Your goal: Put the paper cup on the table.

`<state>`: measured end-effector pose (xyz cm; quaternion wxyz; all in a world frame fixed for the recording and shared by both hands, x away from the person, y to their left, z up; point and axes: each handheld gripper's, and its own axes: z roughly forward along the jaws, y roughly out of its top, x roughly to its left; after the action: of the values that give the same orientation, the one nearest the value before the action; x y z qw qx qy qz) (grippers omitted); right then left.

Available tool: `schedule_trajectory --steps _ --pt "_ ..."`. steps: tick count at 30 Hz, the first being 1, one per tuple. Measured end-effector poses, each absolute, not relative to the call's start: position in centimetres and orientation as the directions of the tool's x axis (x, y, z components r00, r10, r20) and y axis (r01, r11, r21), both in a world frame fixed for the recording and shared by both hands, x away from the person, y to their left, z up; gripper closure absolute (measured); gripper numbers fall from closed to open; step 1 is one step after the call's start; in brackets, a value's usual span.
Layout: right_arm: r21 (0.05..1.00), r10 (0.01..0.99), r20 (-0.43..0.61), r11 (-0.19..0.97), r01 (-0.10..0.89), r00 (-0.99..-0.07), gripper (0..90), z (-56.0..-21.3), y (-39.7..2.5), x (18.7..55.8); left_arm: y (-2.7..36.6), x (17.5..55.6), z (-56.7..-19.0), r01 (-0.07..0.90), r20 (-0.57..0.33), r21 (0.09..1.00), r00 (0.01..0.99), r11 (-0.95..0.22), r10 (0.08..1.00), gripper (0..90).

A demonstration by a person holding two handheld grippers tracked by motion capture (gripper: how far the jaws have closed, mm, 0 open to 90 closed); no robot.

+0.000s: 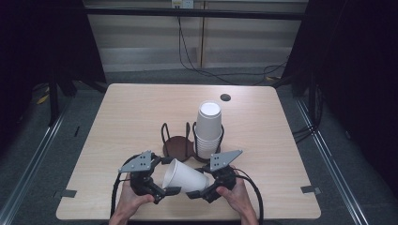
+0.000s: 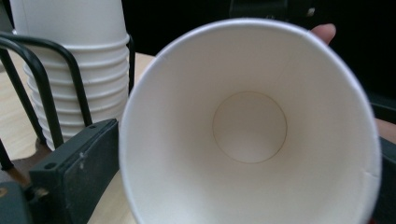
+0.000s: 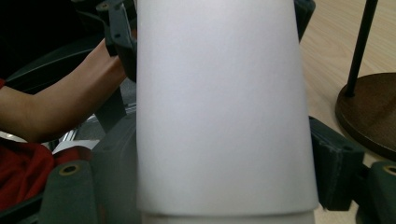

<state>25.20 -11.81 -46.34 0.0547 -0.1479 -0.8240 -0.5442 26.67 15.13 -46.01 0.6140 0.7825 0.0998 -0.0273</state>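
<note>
Clamping the narrow base end of a single paper cup [image 1: 184, 178], the right gripper [image 1: 201, 193] has its jaws closed on the cup's wall; in the right gripper view the white wall [image 3: 219, 107] runs straight up between the two black jaws, pinched from both sides. The left gripper [image 1: 168, 192] sits at the cup's wide mouth, and its own view looks right down into the open cup [image 2: 247, 126] with one jaw beside the rim; whether those jaws press the rim or merely stand around it I cannot tell. The cup lies on its side in the air between the two hands, just above the near edge of the table [image 1: 122, 112].

The cup is judged very light, thin-walled and easy to crush, and its smooth wall is somewhat slippery. The stiffest places for a hold are the rolled rim and the base ring; the mid-wall will dent under a hard squeeze.

Behind it stand a wire cup holder [image 1: 178, 145], its near bay empty, and a stack of cups [image 1: 208, 131] in the other bay.
</note>
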Motion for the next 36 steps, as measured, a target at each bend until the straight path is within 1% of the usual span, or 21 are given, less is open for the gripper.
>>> schedule_trajectory --steps 1,4,7,8,11,14,18,21,27,31,34,36 --pt "0.883 0.171 0.251 0.362 0.298 -0.953 23.1 -46.4 -11.7 25.1 15.0 26.6 -46.1 0.194 -0.171 0.954 0.978 -0.227 0.116 0.2" --pt "0.879 0.171 0.246 0.376 0.294 -0.954 23.1 -46.5 -11.5 25.1 14.9 26.6 -46.1 0.188 -0.167 0.952 0.980 -0.241 0.109 0.3" --pt "0.882 0.170 0.246 0.368 0.293 -0.954 23.1 -46.5 -11.7 25.0 15.1 26.5 -46.0 0.179 -0.164 0.956 0.983 -0.234 0.082 5.2" --pt "0.884 0.168 0.244 0.366 0.290 -0.955 23.1 -46.5 -11.7 24.9 15.2 26.5 -46.0 0.180 -0.167 0.955 0.983 -0.237 0.074 5.5" --pt "0.882 0.170 0.241 0.372 0.288 -0.956 23.1 -46.7 -11.8 24.8 15.0 26.7 -46.0 0.184 -0.171 0.949 0.983 -0.256 0.074 6.0" --pt "0.886 0.164 0.239 0.367 0.284 -0.957 23.1 -46.8 -12.0 24.9 14.9 26.8 -46.0 0.186 -0.175 0.951 0.982 -0.248 0.067 6.3" --pt "0.890 0.165 0.231 0.361 0.277 -0.959 22.8 -46.8 -12.2 25.0 14.8 27.1 -45.9 0.211 -0.204 0.949 0.977 -0.232 0.055 7.0" --pt "0.893 0.165 0.230 0.356 0.275 -0.959 22.8 -46.8 -12.4 24.9 14.5 27.0 -45.4 0.201 -0.193 0.943 0.980 -0.264 0.056 8.3" --pt "0.912 0.171 0.222 0.311 0.267 -0.960 21.8 -47.0 -12.7 24.7 14.6 27.0 -45.0 0.191 -0.185 0.945 0.981 -0.267 0.051 11.3" --pt "0.912 0.190 0.217 0.309 0.269 -0.957 20.6 -47.1 -12.8 24.7 14.7 27.1 -45.0 0.195 -0.181 0.941 0.981 -0.276 0.072 11.9" --pt "0.918 0.221 0.216 0.287 0.275 -0.951 13.5 -47.2 -13.0 24.7 15.0 27.1 -44.9 0.207 -0.188 0.938 0.978 -0.276 0.094 12.0" --pt "0.923 0.240 0.218 0.264 0.280 -0.946 13.5 -47.4 -13.3 24.6 15.3 27.2 -44.9 0.218 -0.193 0.935 0.974 -0.278 0.115 12.0"
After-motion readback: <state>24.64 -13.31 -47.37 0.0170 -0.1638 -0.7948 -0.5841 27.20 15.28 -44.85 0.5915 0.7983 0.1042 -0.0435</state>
